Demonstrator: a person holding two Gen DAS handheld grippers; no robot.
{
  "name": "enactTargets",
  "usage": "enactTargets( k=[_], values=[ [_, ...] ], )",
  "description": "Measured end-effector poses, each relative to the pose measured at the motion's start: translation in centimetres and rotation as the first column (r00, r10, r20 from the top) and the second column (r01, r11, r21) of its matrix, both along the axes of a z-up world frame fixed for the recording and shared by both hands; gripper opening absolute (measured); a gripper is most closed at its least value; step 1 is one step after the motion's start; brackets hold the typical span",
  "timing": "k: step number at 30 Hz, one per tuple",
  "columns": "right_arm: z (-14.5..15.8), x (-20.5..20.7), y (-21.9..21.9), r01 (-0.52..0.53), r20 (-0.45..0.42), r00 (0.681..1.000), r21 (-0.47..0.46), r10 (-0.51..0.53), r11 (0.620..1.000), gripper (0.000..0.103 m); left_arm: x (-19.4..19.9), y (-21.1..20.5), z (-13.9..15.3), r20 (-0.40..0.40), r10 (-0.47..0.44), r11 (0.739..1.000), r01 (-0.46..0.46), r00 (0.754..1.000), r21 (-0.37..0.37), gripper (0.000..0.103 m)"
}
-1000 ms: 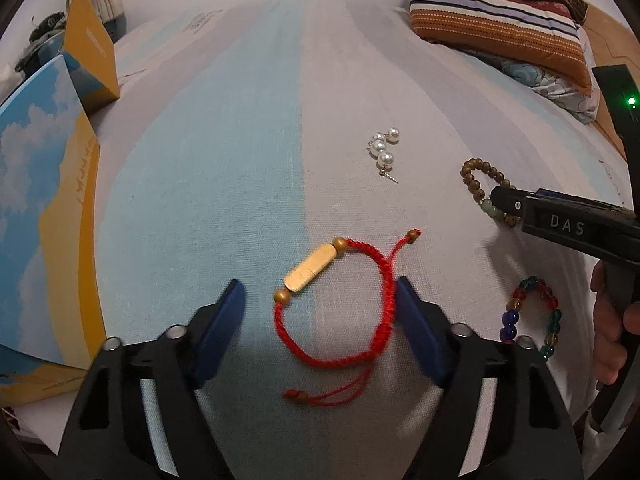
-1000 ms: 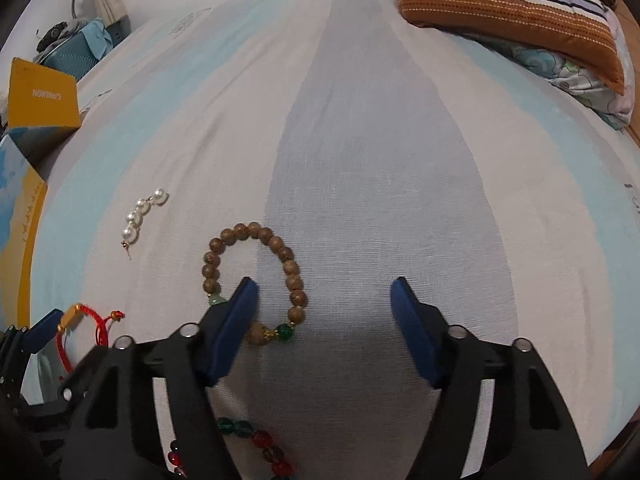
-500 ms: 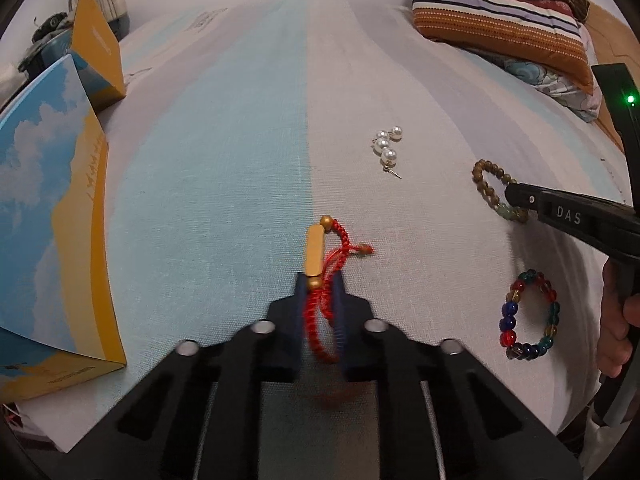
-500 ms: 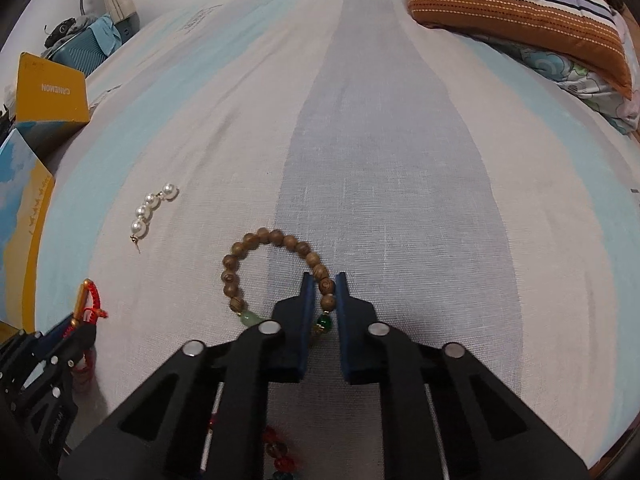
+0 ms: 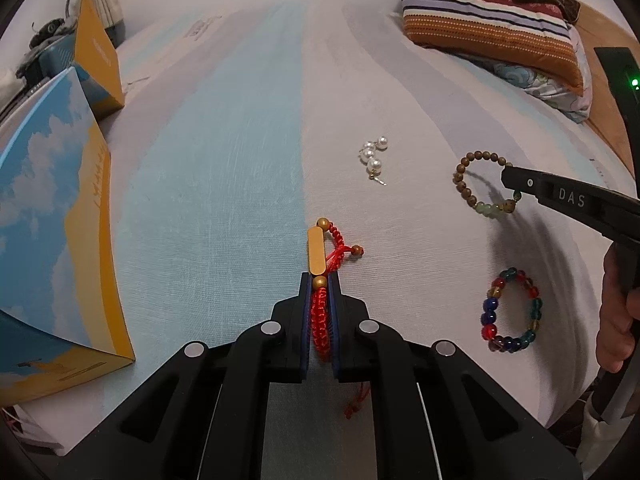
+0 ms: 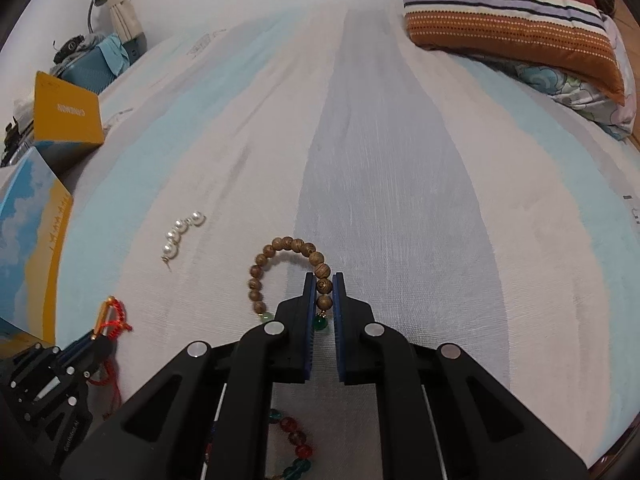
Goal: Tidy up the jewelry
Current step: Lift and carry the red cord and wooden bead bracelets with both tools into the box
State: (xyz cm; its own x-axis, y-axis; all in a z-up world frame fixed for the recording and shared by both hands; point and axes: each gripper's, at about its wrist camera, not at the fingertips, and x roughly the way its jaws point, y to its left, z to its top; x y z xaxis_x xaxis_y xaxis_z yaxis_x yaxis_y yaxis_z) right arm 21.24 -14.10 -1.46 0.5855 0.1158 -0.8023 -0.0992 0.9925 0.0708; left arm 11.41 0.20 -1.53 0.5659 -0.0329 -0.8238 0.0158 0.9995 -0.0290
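Jewelry pickup under way — left gripper (image 5: 320,300) is clamped on the red bracelet (image 5: 329,252), right gripper (image 6: 323,296) on the wooden bracelet (image 6: 280,264). Both should lift slowly and straight, lest beads slip.

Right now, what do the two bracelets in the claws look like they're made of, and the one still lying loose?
Red bracelet, in the left claw: braided cord, matte, with a smooth gold-toned bar that could be metal or wood.
Brown bracelet, in the right claw: wooden beads, by the visible grain, plus a few glossy green beads, likely stone or glass.
Loose multicolour bracelet: translucent shiny beads, probably glass or plastic.
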Motion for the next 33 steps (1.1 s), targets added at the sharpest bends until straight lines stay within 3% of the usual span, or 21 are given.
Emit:
enactTargets(
  k=[33],
  values=[
    [5.4,-2.2,1.2,0.002,0.070,0.998,0.015,-0.003,1.000,0.007,-0.8,1.2,4.3,0.036,0.035,0.999,-0.034,0.999,-0.023,0.007]
  ],
)
